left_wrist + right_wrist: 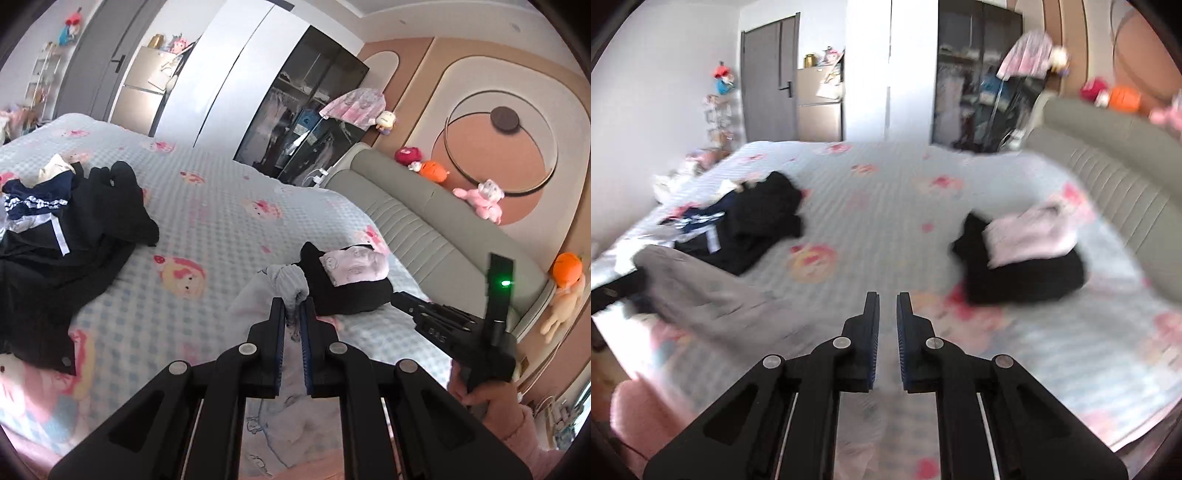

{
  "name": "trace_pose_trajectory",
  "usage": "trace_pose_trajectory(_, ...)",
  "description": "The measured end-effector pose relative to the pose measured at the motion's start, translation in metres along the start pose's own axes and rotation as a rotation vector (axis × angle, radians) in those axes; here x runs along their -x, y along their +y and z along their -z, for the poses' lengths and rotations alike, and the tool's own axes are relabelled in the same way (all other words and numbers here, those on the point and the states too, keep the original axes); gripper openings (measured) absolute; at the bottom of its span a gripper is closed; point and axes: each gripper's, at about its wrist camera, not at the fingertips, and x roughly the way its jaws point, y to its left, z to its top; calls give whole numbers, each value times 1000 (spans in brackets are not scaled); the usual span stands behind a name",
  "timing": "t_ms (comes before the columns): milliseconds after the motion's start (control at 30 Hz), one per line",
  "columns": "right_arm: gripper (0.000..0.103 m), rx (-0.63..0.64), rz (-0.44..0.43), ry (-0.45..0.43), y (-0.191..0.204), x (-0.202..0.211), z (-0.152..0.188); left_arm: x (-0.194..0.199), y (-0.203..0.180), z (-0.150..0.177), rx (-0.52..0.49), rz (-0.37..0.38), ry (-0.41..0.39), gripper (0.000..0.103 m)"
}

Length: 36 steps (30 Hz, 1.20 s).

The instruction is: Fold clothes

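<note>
My left gripper [293,301] is shut on a bunched part of a pale grey-white garment [286,282], and the rest hangs below its fingers. In the right wrist view, which is blurred, the same garment [701,291] stretches from the far left in under my right gripper [886,295]. Its jaws stand nearly together, with pale cloth showing beneath them. A hand in a pink sleeve [491,398] holds the right gripper [397,295] close to a folded black garment [351,295], which has a folded pink one [354,269] on top.
A heap of dark unfolded clothes [74,229] lies on the left of the patterned bed [221,206]. The grey padded headboard [424,229] with soft toys runs along the right. A dark glass wardrobe [306,110] stands behind the bed.
</note>
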Motion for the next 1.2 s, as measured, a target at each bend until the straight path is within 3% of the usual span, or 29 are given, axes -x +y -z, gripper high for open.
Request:
trace_pose_trajectory(67, 10, -35, -54, 59, -6, -11, 6, -8, 12, 15, 16, -44, 43, 9)
trace_pose_trajectory(133, 10, -125, -230, 165, -4, -33, 43, -18, 28, 38, 45, -91, 103, 9)
trace_pose_trajectory(167, 10, -146, -269, 211, -1, -41, 59, -22, 36, 49, 59, -115, 131, 9)
trace_pose_trajectory(233, 10, -154, -313, 338, 15, -61, 102, -28, 52, 69, 76, -167, 181, 9)
trace_pose_trajectory(333, 10, -148, -384, 431, 43, -72, 146, -31, 74, 92, 120, -208, 232, 9)
trace_pose_trajectory(400, 21, -125, -441, 479, 63, -75, 166, -28, 87, 99, 139, -243, 242, 9)
trace_pose_trajectory(500, 37, -34, -432, 514, 97, -81, 184, -20, 103, 107, 168, -270, 234, 9)
trace_pose_trajectory(600, 49, -28, -405, 516, 109, -85, 189, -15, 113, 111, 161, -311, 245, 9)
trace_pose_trajectory(767, 48, -50, -225, 492, 105, -102, 192, -15, 126, 122, 92, -413, 309, 18)
trace_pose_trajectory(867, 25, -147, -215, 480, 91, -105, 191, -22, 132, 132, 48, -465, 375, 36)
trace_pose_trajectory(1000, 24, -162, -187, 454, 81, -99, 189, -27, 133, 143, 38, -439, 416, 37)
trace_pose_trajectory(1100, 24, -173, -199, 425, 72, -89, 186, -32, 123, 152, -27, -407, 450, 39)
trace_pose_trajectory(1200, 24, -172, -204, 427, 62, -82, 191, -36, 114, 159, -101, -436, 466, 43)
